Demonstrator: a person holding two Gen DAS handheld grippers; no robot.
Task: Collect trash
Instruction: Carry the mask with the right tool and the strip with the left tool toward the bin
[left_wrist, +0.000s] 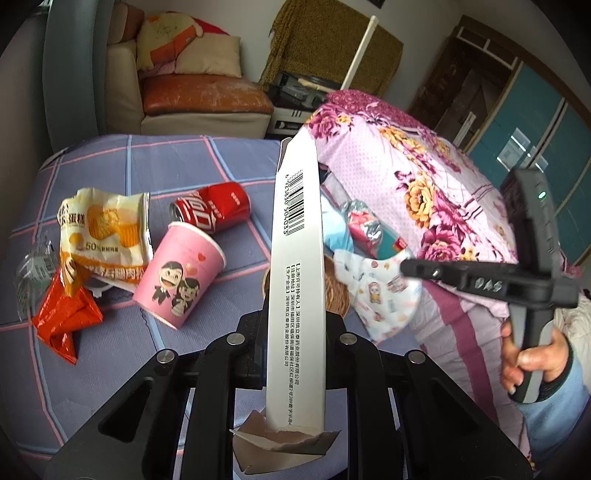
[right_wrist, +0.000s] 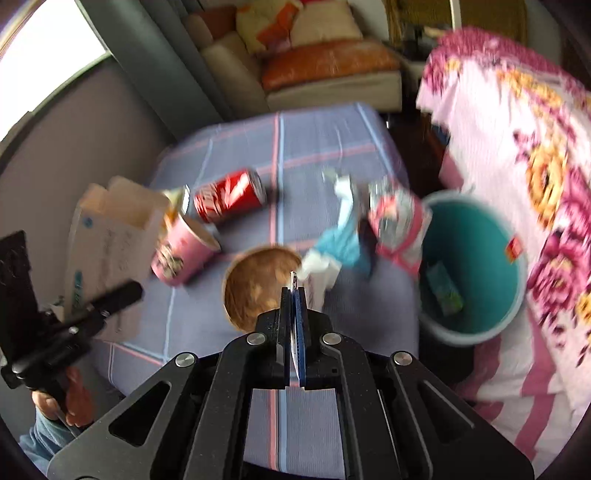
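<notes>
My left gripper (left_wrist: 295, 323) is shut on a long white carton (left_wrist: 295, 236) with a barcode, held upright above the bed. In the right wrist view the same carton (right_wrist: 110, 236) hangs at the left in the left gripper (right_wrist: 122, 291). My right gripper (right_wrist: 293, 291) is shut on the thin edge of a white printed face mask (left_wrist: 376, 295); it stands over a wooden bowl (right_wrist: 258, 284). A teal bin (right_wrist: 476, 332) with a green scrap inside stands to its right. A red cola can (left_wrist: 210, 210), a pink paper cup (left_wrist: 181, 280) and wrappers lie on the bed.
A yellow snack bag (left_wrist: 103, 236), a red wrapper (left_wrist: 66, 317) and clear plastic (left_wrist: 33, 269) lie at the left of the checked sheet (left_wrist: 147, 162). A crumpled foil wrapper (right_wrist: 395, 221) and blue scrap (right_wrist: 343, 243) sit by the bin. A floral quilt (left_wrist: 424, 177) rises at right.
</notes>
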